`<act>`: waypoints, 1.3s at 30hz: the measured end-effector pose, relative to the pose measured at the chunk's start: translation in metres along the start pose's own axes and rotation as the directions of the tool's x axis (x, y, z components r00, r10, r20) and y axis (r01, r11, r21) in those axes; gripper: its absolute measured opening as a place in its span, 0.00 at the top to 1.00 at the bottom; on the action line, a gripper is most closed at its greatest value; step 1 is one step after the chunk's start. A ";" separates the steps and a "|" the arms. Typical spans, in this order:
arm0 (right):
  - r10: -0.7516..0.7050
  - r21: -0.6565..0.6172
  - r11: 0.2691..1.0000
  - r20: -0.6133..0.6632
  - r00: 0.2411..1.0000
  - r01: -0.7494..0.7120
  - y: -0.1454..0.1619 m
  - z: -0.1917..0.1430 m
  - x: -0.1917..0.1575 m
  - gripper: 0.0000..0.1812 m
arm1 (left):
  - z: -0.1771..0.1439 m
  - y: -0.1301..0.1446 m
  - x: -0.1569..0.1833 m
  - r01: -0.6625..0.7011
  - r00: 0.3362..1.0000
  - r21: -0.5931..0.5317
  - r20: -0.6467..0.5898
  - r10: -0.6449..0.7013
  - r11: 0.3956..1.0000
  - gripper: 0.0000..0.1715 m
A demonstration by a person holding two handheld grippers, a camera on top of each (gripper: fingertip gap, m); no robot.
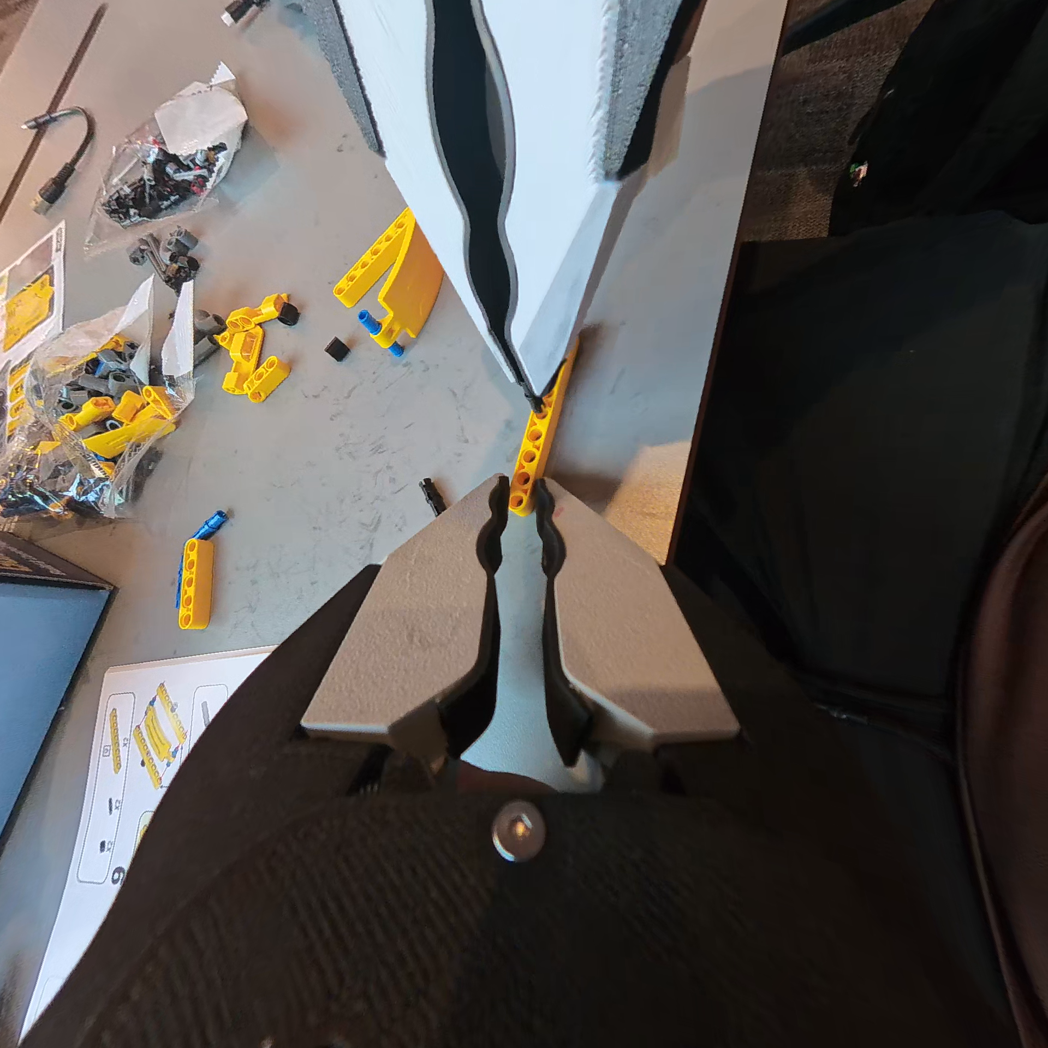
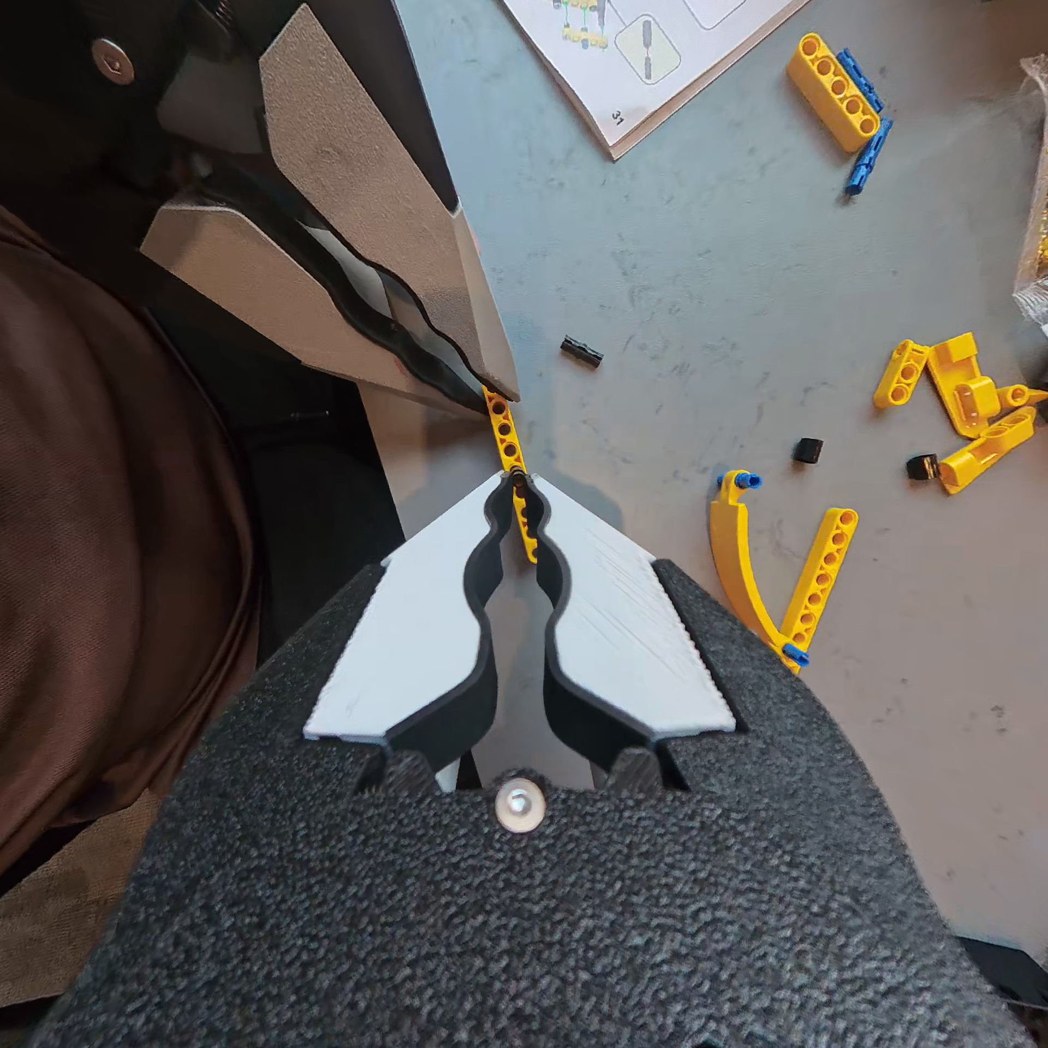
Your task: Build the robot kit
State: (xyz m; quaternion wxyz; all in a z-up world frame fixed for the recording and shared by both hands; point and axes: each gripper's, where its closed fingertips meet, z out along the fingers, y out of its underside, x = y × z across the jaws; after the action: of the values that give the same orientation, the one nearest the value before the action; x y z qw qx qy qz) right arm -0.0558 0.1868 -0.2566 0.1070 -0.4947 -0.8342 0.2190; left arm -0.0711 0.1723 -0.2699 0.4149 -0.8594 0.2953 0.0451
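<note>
At centre frame, near the worktop [image 1: 340,442] edge, the yellow perforated beam [image 1: 533,448] is pinched endwise by the left tool [image 1: 520,485]; the right tool [image 2: 519,477], pressed on a black pin [image 2: 518,475], should be kept square to its hole.

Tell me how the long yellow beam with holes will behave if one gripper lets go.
The long yellow beam looks like stiff, light plastic: it spans straight between the left gripper and right gripper. Held by one thin end only, it would probably pivot or slip.

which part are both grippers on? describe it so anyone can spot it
Near the grey table edge closest to the person, the left gripper and right gripper meet. Between them is a long yellow beam, thin, straight, with one row of holes, the only piece off the table.
</note>
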 end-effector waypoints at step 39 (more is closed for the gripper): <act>0.062 -0.205 0.978 0.077 0.995 -0.045 -0.001 0.003 0.000 0.99 | 0.000 0.000 0.000 0.005 1.000 0.000 -0.003 -0.005 1.000 0.97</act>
State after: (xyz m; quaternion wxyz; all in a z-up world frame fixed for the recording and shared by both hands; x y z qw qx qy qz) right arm -0.0578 0.1859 -0.2590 0.0153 -0.5157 -0.8424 0.1558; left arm -0.0715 0.1722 -0.2696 0.4146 -0.8603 0.2936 0.0428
